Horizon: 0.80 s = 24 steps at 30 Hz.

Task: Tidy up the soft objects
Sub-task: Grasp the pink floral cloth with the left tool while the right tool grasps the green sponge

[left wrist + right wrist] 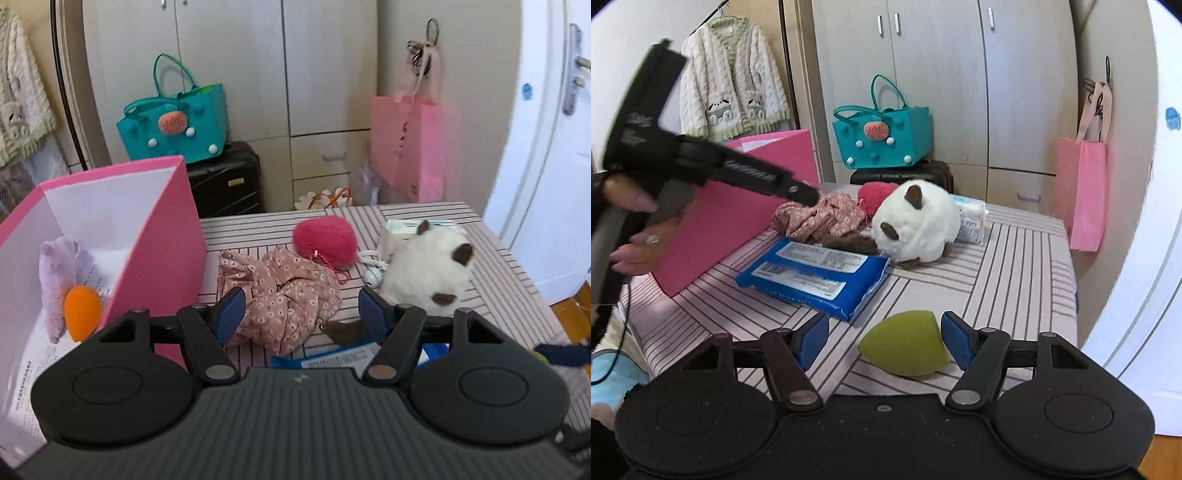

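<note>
Box [162, 254]: pink
Cloth [284, 295] beside box: pink floral
Plush cat [918, 225]: white, brown ears
Sponge [905, 343]: olive green
Tablecloth [1015, 280]: striped

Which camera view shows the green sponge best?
The right wrist view: the green sponge lies whole on the striped table, between the open right gripper fingers. The left wrist view shows nothing of it that I can identify.

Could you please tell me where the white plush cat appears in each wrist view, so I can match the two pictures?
Left wrist view: the white plush cat lies right of centre on the striped table, beyond the right jaw.
Right wrist view: the cat sits at centre, behind the blue wipes pack.
Shared landmark: the teal felt bag by the wardrobe.
</note>
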Available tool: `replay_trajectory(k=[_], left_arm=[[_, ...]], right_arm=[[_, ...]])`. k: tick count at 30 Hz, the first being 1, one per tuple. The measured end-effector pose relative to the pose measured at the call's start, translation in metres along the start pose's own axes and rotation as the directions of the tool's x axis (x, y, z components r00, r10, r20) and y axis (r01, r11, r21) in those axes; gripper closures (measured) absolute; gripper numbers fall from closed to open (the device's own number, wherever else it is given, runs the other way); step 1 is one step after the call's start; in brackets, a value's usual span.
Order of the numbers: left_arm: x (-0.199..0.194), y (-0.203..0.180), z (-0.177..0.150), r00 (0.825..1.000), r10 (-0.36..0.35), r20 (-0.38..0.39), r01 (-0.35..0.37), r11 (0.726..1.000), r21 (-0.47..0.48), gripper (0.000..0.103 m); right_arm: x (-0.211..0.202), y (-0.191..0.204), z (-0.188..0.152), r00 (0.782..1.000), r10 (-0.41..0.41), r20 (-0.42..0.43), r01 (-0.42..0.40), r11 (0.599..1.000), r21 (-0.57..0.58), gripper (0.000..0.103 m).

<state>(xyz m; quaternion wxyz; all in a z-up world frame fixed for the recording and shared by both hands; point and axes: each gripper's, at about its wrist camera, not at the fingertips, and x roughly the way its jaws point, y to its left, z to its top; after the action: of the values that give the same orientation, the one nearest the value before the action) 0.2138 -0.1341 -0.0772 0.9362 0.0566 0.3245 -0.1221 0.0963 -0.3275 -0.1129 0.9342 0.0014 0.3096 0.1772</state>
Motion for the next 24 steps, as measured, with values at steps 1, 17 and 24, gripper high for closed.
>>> replay_trajectory(k=[1,17,24], left_arm=[[0.007,-0.001,0.001,1.000,0.010,-0.010,-0.010,1.000,-0.005,0.036],[0.066,0.004,-0.003,0.986,0.121,-0.112,-0.131,0.988,-0.087,0.033],[0.060,0.002,-0.006,0.991,0.102,-0.082,-0.108,0.992,-0.067,0.086]], right_arm=[[0.000,0.000,0.000,1.000,-0.003,-0.002,0.003,1.000,-0.003,0.031],[0.009,-0.010,0.003,1.000,-0.007,-0.022,0.008,1.000,0.010,0.047],[0.014,-0.015,0.005,1.000,-0.011,-0.008,0.011,0.999,0.035,0.047]])
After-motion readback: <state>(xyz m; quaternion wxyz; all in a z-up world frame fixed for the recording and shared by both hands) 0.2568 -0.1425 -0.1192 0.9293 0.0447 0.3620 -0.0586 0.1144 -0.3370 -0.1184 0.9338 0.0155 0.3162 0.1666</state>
